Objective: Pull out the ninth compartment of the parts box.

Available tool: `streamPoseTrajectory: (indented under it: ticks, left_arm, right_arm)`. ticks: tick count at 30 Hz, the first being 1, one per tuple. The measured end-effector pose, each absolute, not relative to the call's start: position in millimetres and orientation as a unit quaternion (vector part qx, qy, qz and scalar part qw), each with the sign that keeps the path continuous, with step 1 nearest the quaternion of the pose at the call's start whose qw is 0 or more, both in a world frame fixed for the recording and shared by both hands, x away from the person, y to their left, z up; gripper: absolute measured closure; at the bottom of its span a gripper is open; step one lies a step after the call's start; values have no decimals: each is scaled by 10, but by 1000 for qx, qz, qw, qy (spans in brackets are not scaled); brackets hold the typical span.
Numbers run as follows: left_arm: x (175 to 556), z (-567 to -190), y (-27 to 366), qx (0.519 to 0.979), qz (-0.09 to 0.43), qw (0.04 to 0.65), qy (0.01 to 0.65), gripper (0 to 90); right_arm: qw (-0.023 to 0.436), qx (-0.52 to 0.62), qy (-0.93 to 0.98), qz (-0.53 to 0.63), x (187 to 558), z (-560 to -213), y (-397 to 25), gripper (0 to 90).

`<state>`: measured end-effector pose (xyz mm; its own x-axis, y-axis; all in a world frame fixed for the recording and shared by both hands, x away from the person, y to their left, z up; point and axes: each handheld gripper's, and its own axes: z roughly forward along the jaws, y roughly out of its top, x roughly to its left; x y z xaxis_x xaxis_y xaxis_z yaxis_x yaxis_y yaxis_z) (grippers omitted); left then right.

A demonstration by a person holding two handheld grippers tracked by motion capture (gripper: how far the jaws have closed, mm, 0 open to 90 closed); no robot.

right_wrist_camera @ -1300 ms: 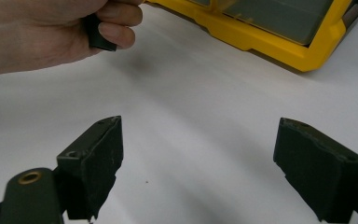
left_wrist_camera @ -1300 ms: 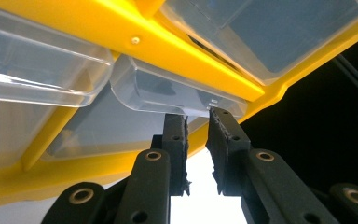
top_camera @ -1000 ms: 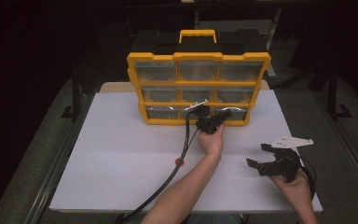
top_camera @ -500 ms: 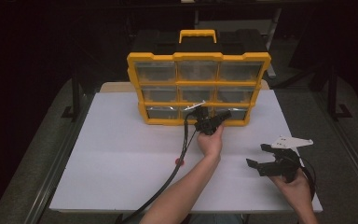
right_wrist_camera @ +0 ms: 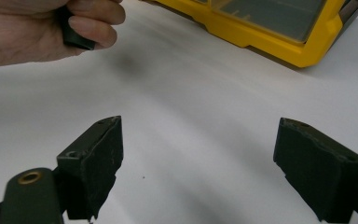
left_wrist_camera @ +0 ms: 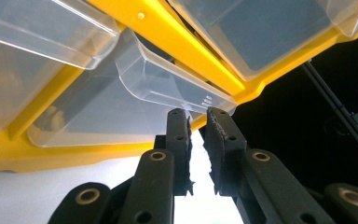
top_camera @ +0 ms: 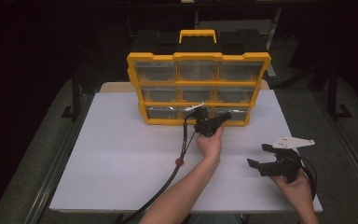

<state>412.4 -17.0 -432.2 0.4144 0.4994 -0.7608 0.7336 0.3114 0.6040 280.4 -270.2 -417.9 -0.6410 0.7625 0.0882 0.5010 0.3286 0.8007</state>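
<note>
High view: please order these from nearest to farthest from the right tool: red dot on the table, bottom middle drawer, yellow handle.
From the right tool:
1. Red dot, on the table, to its left.
2. Bottom middle drawer, at the organiser's base.
3. Yellow handle, on top, at the back.

We cannot tell what lies inside the clear drawers of the yellow organizer [top_camera: 198, 88]; their contents are too small and dim in the high view. In the left gripper view, the bottom drawer [left_wrist_camera: 135, 88] is cut off by the frame, and whether the left gripper [left_wrist_camera: 198, 121] touches its lip stays unclear.
</note>
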Motion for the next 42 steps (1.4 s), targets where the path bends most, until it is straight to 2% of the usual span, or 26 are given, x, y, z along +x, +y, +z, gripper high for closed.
streamPoseTrajectory:
  ticks: [15, 16, 17, 19, 22, 27, 30, 31, 33, 36, 37, 38, 39, 42]
  left_arm:
    - [3931, -4326, -140, 583, -104, 613, 522, 792]
    - [3916, -4324, -137, 583, -107, 617, 517, 873]
    - [3852, -4239, -136, 579, -97, 639, 497, 857]
    - [3832, -4172, -151, 583, -90, 644, 487, 855]
    - [3836, -4061, -146, 605, -77, 630, 480, 828]
    - [3840, -3922, -129, 671, -36, 605, 427, 750]
    - [3854, -3783, -132, 718, -5, 589, 372, 705]
    - [3884, -3684, -142, 749, 16, 571, 336, 685]
    - [3906, -3640, -148, 766, 29, 559, 317, 660]
    - [4019, -3553, -166, 807, 22, 526, 268, 551]
    - [4055, -3531, -174, 820, 25, 515, 249, 489]
    - [4076, -3507, -186, 831, 37, 504, 231, 489]
    - [4087, -3481, -201, 843, 51, 491, 216, 443]
    - [4126, -3421, -274, 873, 73, 452, 166, 427]
  right_arm:
    - [153, 401, 798, 424, 2801, -4193, -2737, 149]
    - [153, 402, 797, 424, 2798, -4193, -2733, 149]
    - [152, 401, 798, 423, 2799, -4194, -2731, 149]
    - [152, 401, 799, 423, 2802, -4198, -2727, 149]
    - [151, 402, 799, 421, 2806, -4203, -2718, 149]
    - [151, 401, 800, 420, 2798, -4202, -2707, 149]
    - [148, 401, 802, 417, 2803, -4208, -2700, 149]
    - [149, 399, 803, 418, 2801, -4206, -2697, 149]
    - [149, 398, 803, 418, 2798, -4203, -2696, 149]
    - [149, 398, 802, 420, 2793, -4199, -2698, 149]
    - [147, 397, 803, 419, 2795, -4200, -2698, 149]
    - [147, 397, 803, 419, 2795, -4200, -2698, 149]
    - [147, 397, 803, 419, 2797, -4202, -2699, 149]
    - [147, 396, 804, 419, 2799, -4203, -2701, 149]
